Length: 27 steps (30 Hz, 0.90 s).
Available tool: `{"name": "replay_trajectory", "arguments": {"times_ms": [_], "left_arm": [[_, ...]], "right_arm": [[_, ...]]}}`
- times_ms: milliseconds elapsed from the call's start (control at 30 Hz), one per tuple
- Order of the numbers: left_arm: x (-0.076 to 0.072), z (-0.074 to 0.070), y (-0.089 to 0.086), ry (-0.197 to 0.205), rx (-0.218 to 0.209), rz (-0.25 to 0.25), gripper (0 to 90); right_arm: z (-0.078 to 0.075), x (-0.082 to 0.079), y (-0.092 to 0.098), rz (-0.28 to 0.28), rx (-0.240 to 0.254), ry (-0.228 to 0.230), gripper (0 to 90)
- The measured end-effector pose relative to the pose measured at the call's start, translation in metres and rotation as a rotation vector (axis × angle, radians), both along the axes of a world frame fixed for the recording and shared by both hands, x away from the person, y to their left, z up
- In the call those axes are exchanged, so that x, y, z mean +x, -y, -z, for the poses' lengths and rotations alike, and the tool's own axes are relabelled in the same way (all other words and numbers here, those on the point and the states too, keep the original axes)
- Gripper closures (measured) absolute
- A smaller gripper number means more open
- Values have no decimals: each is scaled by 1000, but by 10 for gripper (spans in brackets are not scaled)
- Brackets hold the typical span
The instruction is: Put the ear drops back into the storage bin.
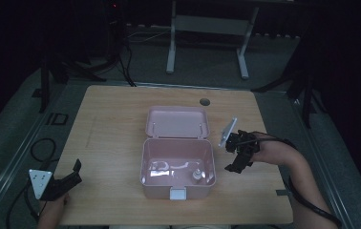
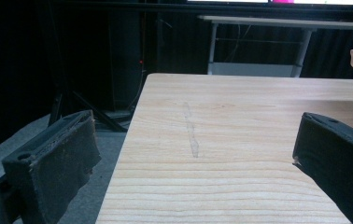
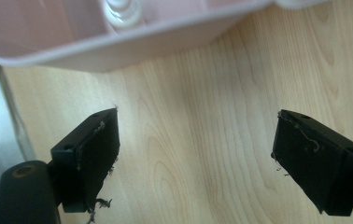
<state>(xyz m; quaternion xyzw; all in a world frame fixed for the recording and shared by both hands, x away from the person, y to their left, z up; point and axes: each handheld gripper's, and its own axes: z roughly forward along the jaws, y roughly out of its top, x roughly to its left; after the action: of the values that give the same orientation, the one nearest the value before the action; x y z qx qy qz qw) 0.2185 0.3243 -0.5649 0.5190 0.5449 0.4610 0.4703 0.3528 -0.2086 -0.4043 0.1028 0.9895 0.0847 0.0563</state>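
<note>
An open pink box (image 1: pixel 178 143) stands in the middle of the wooden table (image 1: pixel 116 119), its lid (image 1: pixel 177 122) folded back. Inside it lie a small white bottle-like thing (image 1: pixel 197 175) and a pale curved item (image 1: pixel 169 167). My right gripper (image 1: pixel 233 167) hovers just right of the box, open, with nothing between its fingers. In the right gripper view that gripper (image 3: pixel 195 135) points down at bare wood, with the box wall (image 3: pixel 118 46) just ahead. My left gripper (image 1: pixel 76 169) rests at the table's near left corner, and the left gripper view shows it (image 2: pixel 193 140) open over bare table.
A white latch (image 1: pixel 178 193) sits on the box's front wall. A round cable hole (image 1: pixel 204 101) is in the table's far edge. Cables (image 1: pixel 40 148) lie on the floor at the left. A grey table frame (image 1: pixel 207 28) stands beyond the table.
</note>
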Motion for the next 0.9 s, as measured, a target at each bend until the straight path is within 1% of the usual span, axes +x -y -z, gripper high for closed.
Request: {"name": "replay_trajectory", "arguments": {"times_ms": [67,200,267,333,467,533,567,767,833,900], "left_arm": [[0,0,0,-2,2,1,4],[0,0,0,0,0,-1,4],[0,0,0,0,0,-2,4],[0,0,0,-1,0,-1,4],[0,0,0,2,-3,-1,4],[0,0,0,1,-2,0,4],[0,0,0,1,-2,0,4],[0,0,0,1,-2,-1,4],[0,0,0,-1,1,-1,4],[0,0,0,0,0,-1,4]], "right_arm": [[8,1,6,23,8,-10,146],[24,3,17,55,26,8,146],[31,4,22,85,45,14,146],[39,5,27,96,59,19,146],[53,5,37,121,64,22,146],[59,3,43,133,77,25,146],[59,3,43,133,77,25,146],[78,-1,62,184,134,34,146],[85,-3,70,212,156,38,146],[88,-4,72,223,165,43,146]]}}
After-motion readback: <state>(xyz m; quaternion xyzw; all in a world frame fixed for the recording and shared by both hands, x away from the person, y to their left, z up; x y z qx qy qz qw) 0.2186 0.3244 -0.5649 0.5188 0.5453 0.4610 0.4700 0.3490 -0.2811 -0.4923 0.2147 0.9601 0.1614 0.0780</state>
